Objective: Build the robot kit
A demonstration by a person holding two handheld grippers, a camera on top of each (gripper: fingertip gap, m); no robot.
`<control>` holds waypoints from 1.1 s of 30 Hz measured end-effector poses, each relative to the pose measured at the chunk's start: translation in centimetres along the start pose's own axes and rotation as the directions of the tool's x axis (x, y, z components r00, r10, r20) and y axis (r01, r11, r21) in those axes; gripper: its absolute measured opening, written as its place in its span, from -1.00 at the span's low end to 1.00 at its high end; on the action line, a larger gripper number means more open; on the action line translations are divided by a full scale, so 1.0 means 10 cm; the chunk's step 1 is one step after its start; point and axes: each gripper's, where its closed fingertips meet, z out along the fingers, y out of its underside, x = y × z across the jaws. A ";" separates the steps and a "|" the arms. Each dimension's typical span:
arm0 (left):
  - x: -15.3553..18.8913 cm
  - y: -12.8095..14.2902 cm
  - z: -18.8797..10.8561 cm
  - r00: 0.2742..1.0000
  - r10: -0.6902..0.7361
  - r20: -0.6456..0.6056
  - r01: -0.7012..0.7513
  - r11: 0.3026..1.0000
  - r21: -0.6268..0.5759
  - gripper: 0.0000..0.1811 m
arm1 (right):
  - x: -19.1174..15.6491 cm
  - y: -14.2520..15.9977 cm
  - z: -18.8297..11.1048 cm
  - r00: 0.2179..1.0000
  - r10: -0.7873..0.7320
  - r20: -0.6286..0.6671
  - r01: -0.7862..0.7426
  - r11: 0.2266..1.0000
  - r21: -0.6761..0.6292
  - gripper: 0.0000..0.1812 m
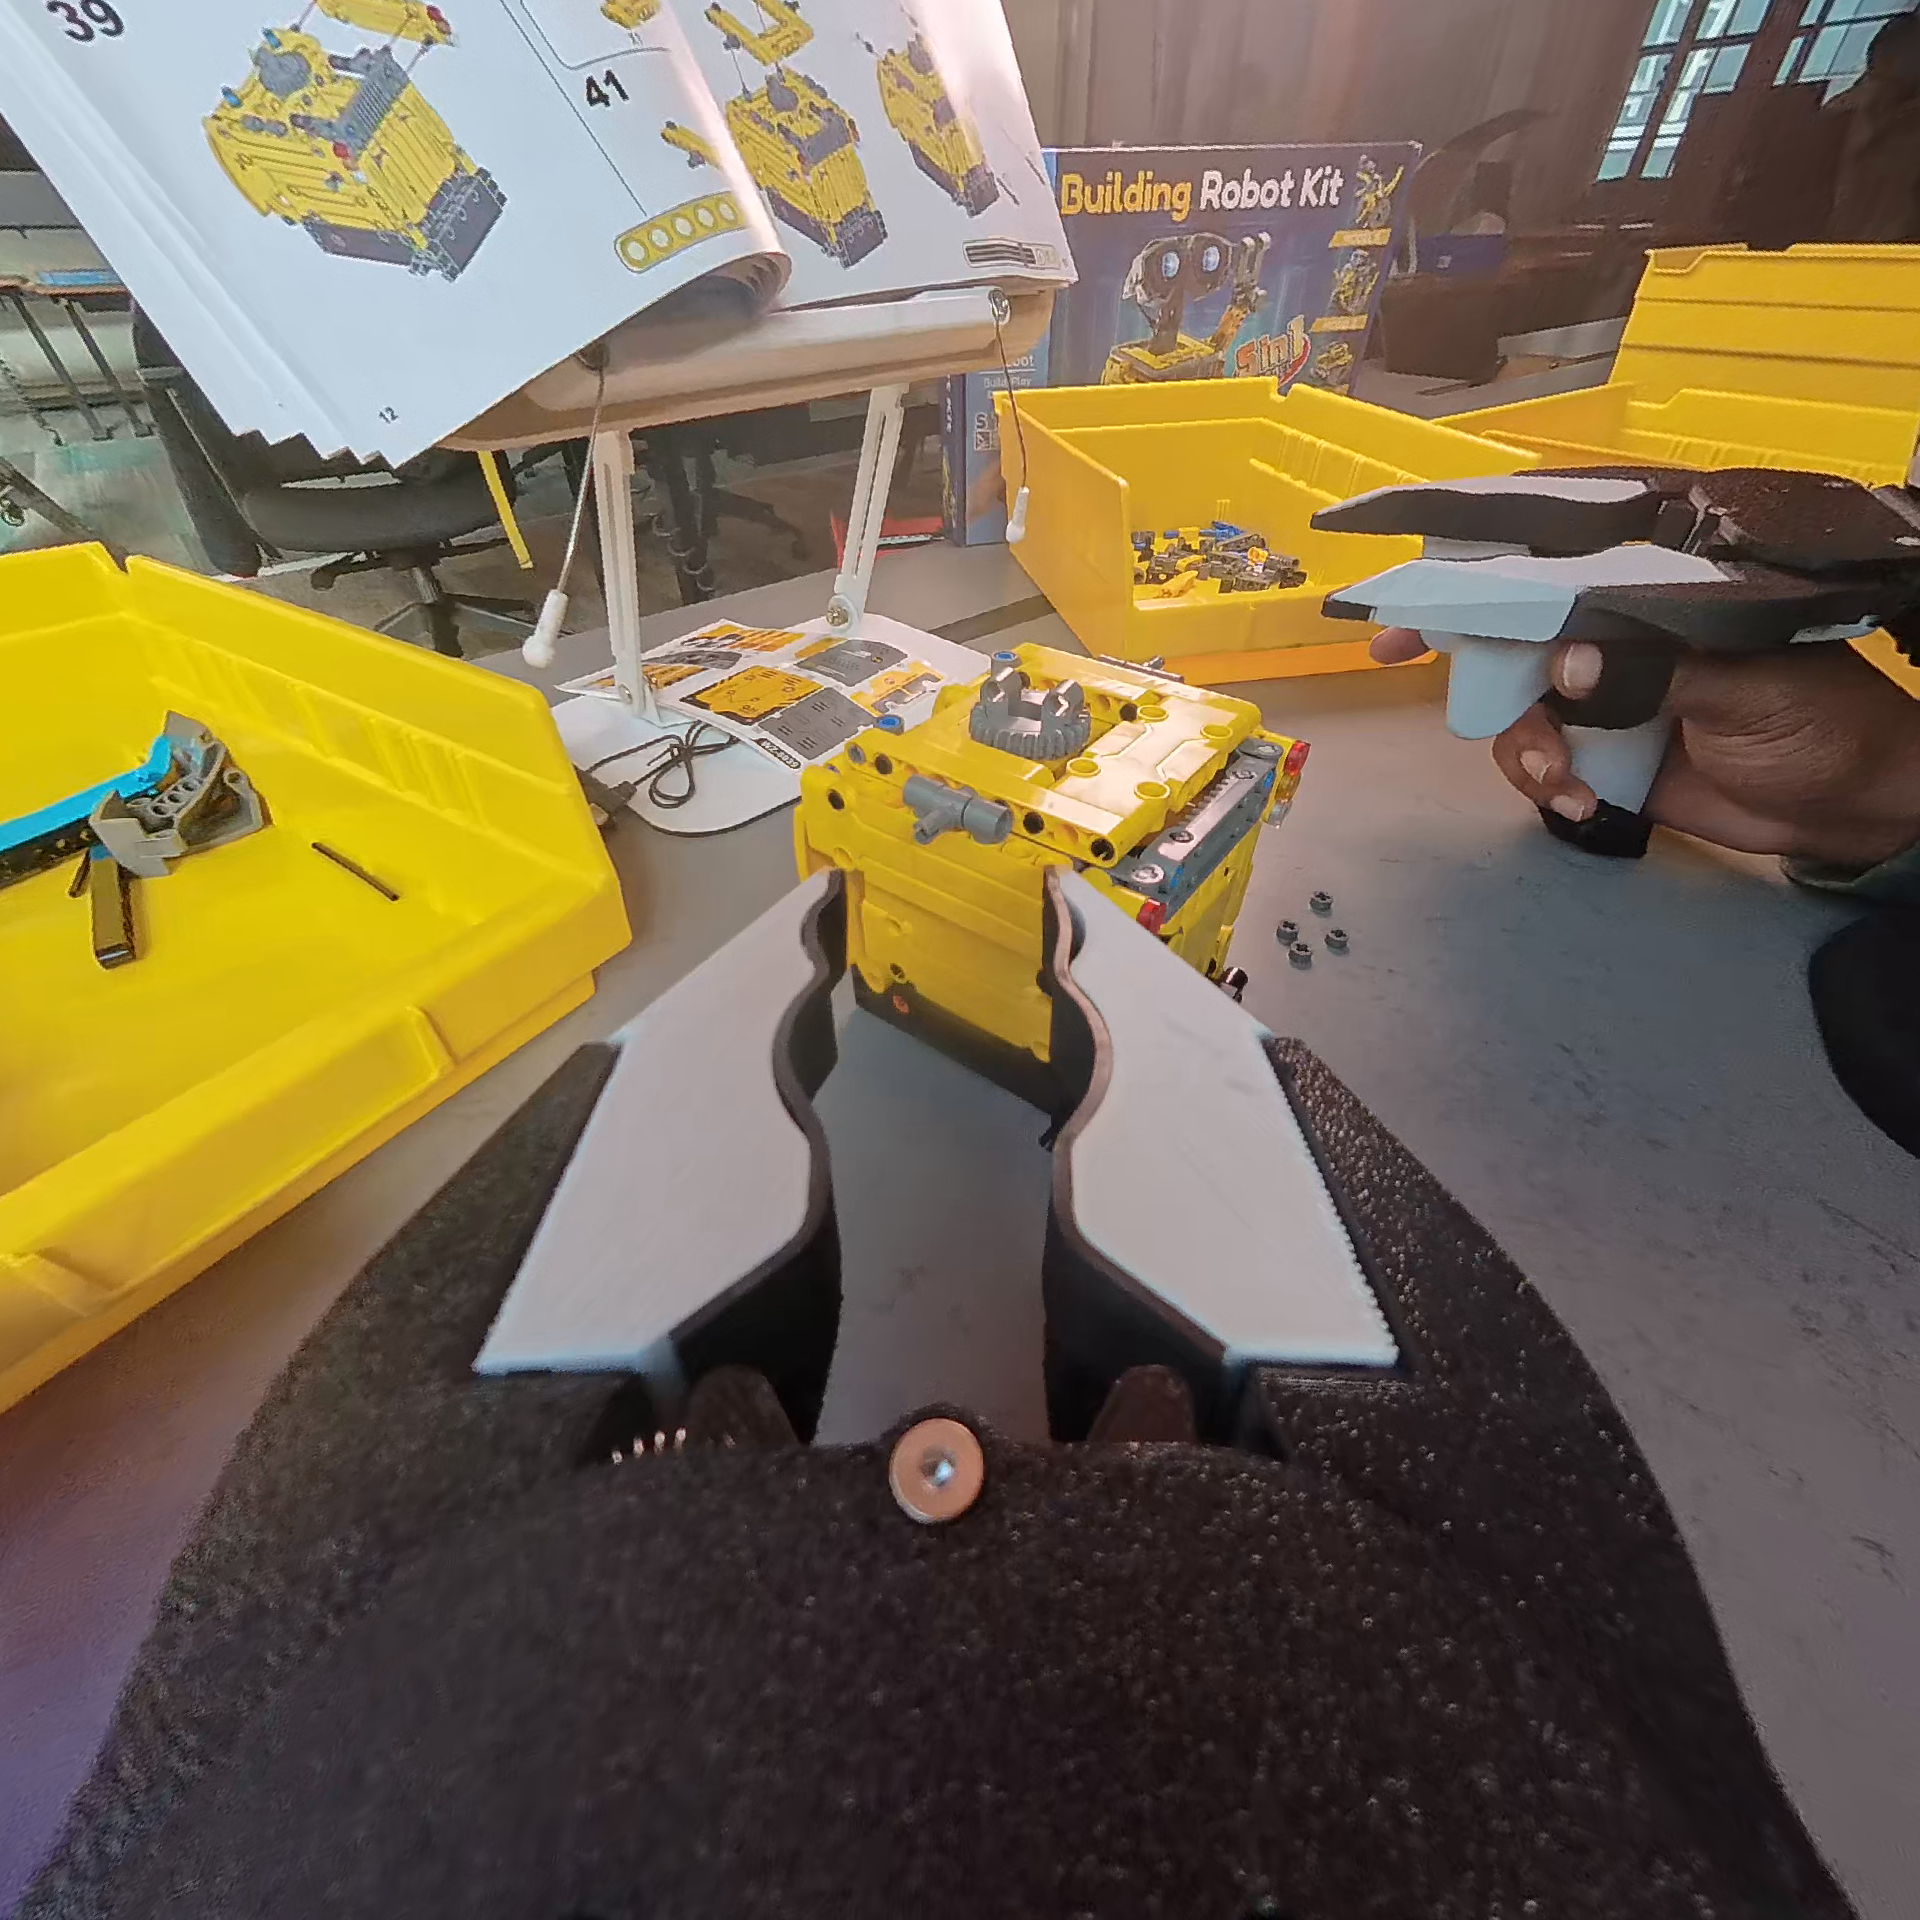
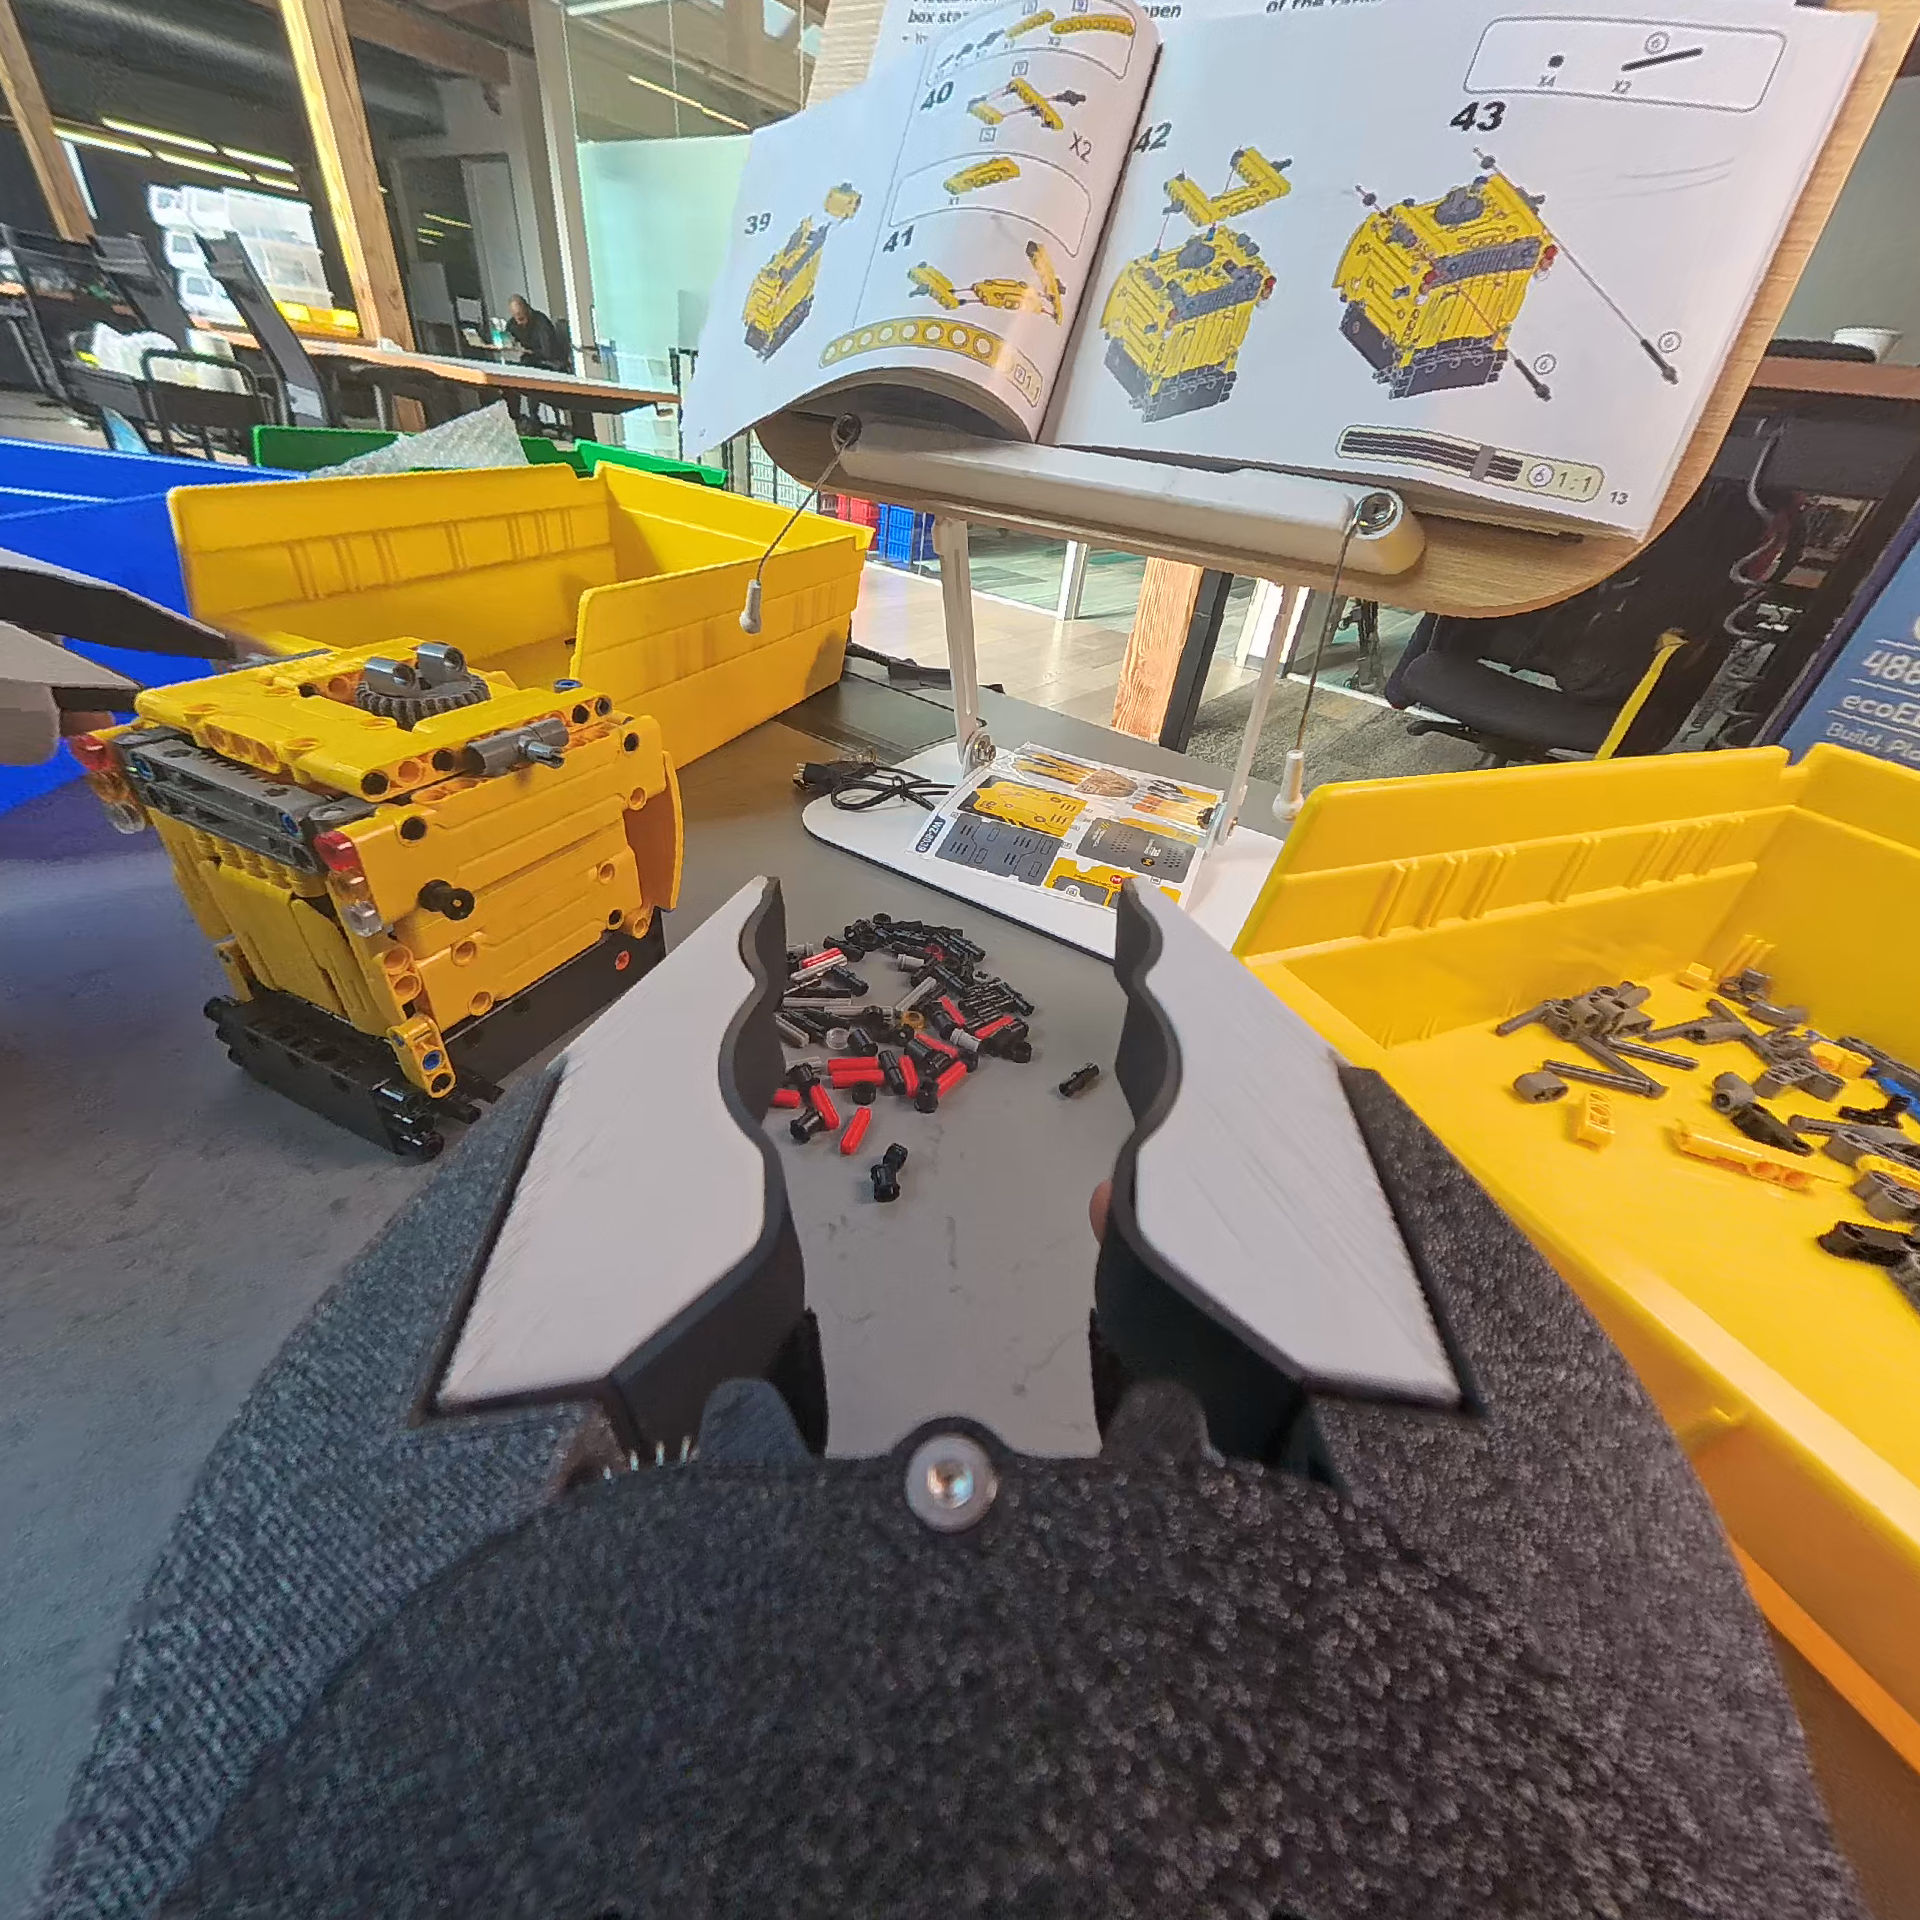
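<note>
A yellow brick-built model [image 1: 1039,769] with a grey gear on top stands on the grey table. My left gripper [image 1: 943,883] has its fingers on both sides of the model's near end face and is shut on it. The model also shows in the right wrist view [image 2: 416,831], with the left gripper [image 2: 177,665] at its far left edge. My right gripper [image 2: 948,894] is open and empty, hovering over a loose pile of small black and red pins [image 2: 904,1029]. In the left wrist view a hand holds the right gripper [image 1: 1330,566] to the right of the model, clear of it.
An open instruction booklet [image 2: 1299,229] sits on a white stand. A sticker sheet [image 2: 1070,831] lies on the stand's base. Yellow bins stand left [image 1: 312,935], behind [image 1: 1081,540] and right [image 2: 1558,1299], the last holding loose parts. Small grey bushes [image 1: 1311,930] lie by the model. A kit box [image 1: 1226,270] stands behind.
</note>
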 end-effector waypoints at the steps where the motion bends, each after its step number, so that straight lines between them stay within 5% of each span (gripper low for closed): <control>1: -0.01 0.00 0.00 1.000 0.002 0.004 -0.002 1.000 0.000 -0.60 | 0.00 0.00 0.00 1.000 -0.001 -0.001 0.001 1.000 0.001 -0.30; 21: 0.22 0.13 0.03 0.991 0.031 -0.130 -0.040 0.997 -0.063 -0.92 | -0.02 -0.01 -0.01 1.000 -0.023 -0.002 0.023 1.000 0.004 -0.33; 33: 0.06 0.02 -0.05 0.998 0.005 -0.064 -0.006 1.000 -0.014 -0.82 | 0.00 -0.02 -0.03 1.000 -0.014 -0.011 0.014 1.000 0.009 -0.33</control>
